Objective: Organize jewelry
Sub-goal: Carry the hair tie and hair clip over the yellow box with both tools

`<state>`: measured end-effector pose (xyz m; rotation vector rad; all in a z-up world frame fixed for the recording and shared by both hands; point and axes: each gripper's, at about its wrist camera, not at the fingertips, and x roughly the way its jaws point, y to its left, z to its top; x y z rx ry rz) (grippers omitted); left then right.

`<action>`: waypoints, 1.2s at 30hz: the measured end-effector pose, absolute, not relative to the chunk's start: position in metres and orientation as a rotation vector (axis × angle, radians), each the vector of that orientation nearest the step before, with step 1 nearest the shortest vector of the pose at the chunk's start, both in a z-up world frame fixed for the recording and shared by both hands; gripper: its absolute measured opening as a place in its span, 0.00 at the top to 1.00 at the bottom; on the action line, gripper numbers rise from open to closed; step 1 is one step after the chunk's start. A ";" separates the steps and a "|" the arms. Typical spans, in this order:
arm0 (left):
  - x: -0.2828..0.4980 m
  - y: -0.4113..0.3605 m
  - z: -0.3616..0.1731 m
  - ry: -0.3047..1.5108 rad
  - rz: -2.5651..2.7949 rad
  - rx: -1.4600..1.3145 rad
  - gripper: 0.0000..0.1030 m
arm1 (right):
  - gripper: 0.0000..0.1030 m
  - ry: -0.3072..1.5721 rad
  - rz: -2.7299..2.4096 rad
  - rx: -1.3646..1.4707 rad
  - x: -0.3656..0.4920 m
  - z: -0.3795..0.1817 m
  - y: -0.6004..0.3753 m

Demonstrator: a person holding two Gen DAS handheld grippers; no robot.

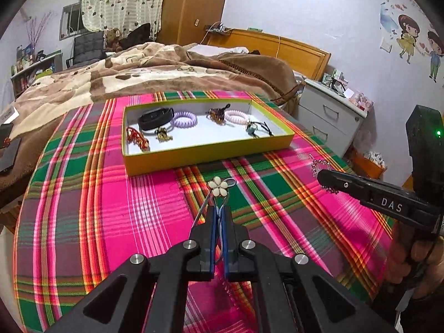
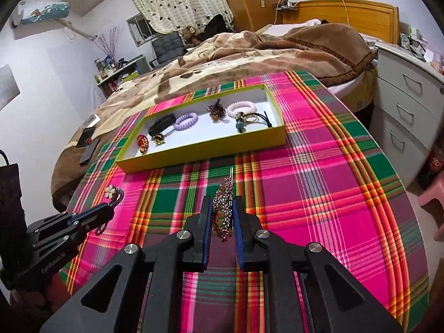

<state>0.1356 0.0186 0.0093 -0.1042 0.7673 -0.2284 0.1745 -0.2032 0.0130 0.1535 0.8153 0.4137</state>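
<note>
Pinched between the blue-padded fingers (image 1: 225, 222) of the left gripper (image 1: 219, 211) is a thin wire hair clip topped by a cream flower (image 1: 218, 187), the flower sticking out just past the fingertips above the plaid cloth (image 1: 97, 194). On the other side, the right gripper (image 2: 223, 208) has its fingers drawn in on a rhinestone heart pin (image 2: 224, 208), which stands on edge between the pads with its metal pin pointing forward. Each tool shows in the other's camera: the left one low at the left edge of the right wrist view, the right one at the right edge of the left wrist view, both above the cloth and well apart. Beyond both grippers, farther along the pink and green cloth, sits a shallow yellow-green box (image 2: 199, 154) with a white floor. It holds a black band (image 1: 155, 118), a purple coil tie (image 1: 184, 119), a pink coil tie (image 1: 236, 116), a dark beaded piece (image 1: 217, 113), a red beaded piece (image 1: 137, 137), a small gold piece (image 1: 163, 134) and a black elastic with a charm (image 1: 256, 129). Behind the box lies a bed with a brown blanket (image 1: 138, 75), and a white drawer unit (image 1: 330, 116) stands to the right.
</note>
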 end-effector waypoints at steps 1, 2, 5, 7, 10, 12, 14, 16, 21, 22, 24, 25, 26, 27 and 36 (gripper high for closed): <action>0.136 0.018 0.010 0.765 -0.229 -0.103 0.97 | 0.86 0.813 0.416 0.151 0.174 0.014 -0.203; 0.138 0.018 0.013 0.759 -0.230 -0.103 0.97 | 0.86 0.809 0.419 0.149 0.175 0.016 -0.202; 0.142 0.018 0.020 0.745 -0.235 -0.096 0.97 | 0.86 0.799 0.428 0.141 0.178 0.021 -0.199; 0.145 0.017 0.024 0.736 -0.236 -0.088 0.97 | 0.86 0.792 0.434 0.132 0.180 0.024 -0.197; 0.151 0.017 0.028 0.725 -0.237 -0.083 0.97 | 0.86 0.784 0.441 0.120 0.185 0.028 -0.193; 0.158 0.018 0.031 0.720 -0.237 -0.081 0.97 | 0.86 0.780 0.448 0.114 0.190 0.031 -0.189; 0.164 0.020 0.033 0.718 -0.234 -0.082 0.97 | 0.86 0.775 0.453 0.106 0.194 0.033 -0.188; 0.171 0.023 0.033 0.718 -0.233 -0.085 0.97 | 0.86 0.769 0.458 0.097 0.200 0.035 -0.185; 0.190 0.027 0.034 0.722 -0.229 -0.079 0.97 | 0.86 0.769 0.468 0.091 0.216 0.037 -0.179; 0.194 0.027 0.034 0.721 -0.229 -0.076 0.97 | 0.86 0.770 0.473 0.090 0.222 0.037 -0.177; 0.204 0.028 0.034 0.721 -0.228 -0.069 0.97 | 0.86 0.772 0.480 0.088 0.229 0.038 -0.174; 0.206 0.029 0.034 0.720 -0.229 -0.068 0.97 | 0.86 0.774 0.483 0.085 0.234 0.037 -0.172; 0.211 0.029 0.034 0.720 -0.230 -0.066 0.97 | 0.86 0.775 0.485 0.079 0.240 0.037 -0.170; 0.217 0.029 0.034 0.720 -0.230 -0.062 0.97 | 0.86 0.776 0.487 0.074 0.244 0.037 -0.168; 0.261 0.032 0.024 0.733 -0.213 -0.036 0.97 | 0.86 0.788 0.494 0.028 0.286 0.028 -0.151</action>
